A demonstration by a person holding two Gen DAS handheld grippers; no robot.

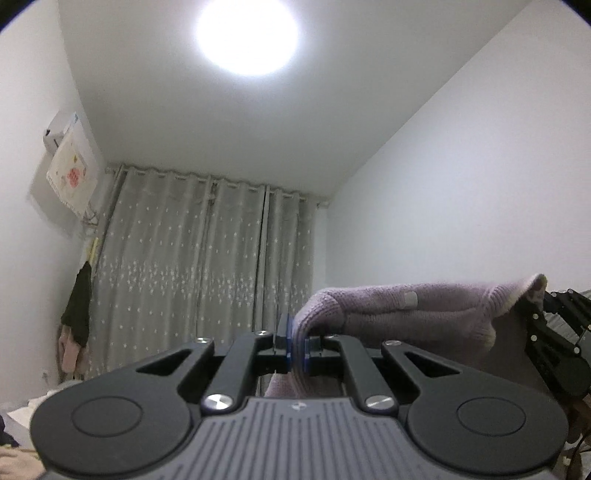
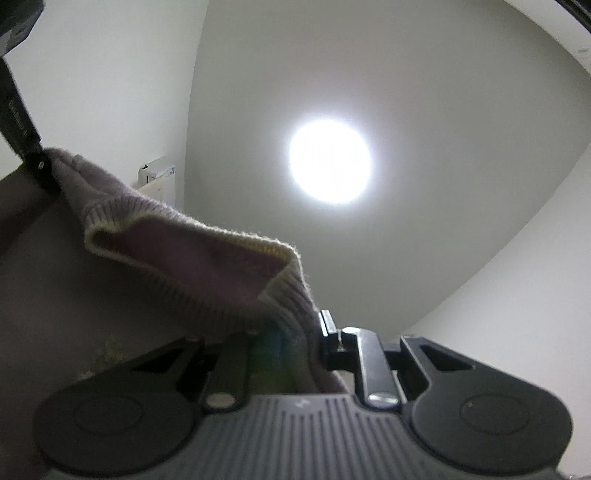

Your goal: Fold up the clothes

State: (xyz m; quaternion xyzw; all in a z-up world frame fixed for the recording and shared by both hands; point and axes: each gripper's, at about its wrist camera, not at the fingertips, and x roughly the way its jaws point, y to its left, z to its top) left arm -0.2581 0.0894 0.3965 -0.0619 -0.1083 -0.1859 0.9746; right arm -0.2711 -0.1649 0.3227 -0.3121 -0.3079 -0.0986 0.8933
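Note:
A lilac knitted sweater (image 1: 399, 314) with a cream-edged ribbed hem hangs stretched in the air between my two grippers. My left gripper (image 1: 296, 341) is shut on one corner of it, the knit pinched between the blue pads. The right gripper (image 1: 532, 299) shows at the right edge, holding the other corner. In the right wrist view the sweater (image 2: 177, 258) drapes over my right gripper (image 2: 295, 343), which is shut on the ribbed edge; its left finger is hidden by cloth. The left gripper (image 2: 40, 166) shows at the far left, gripping the far corner.
Both cameras point up at the ceiling and a bright round lamp (image 1: 247, 33). Grey star-patterned curtains (image 1: 207, 273) close the far wall. An air conditioner (image 1: 61, 134) hangs upper left, and dark clothes (image 1: 77, 314) hang below it. A white wall runs along the right.

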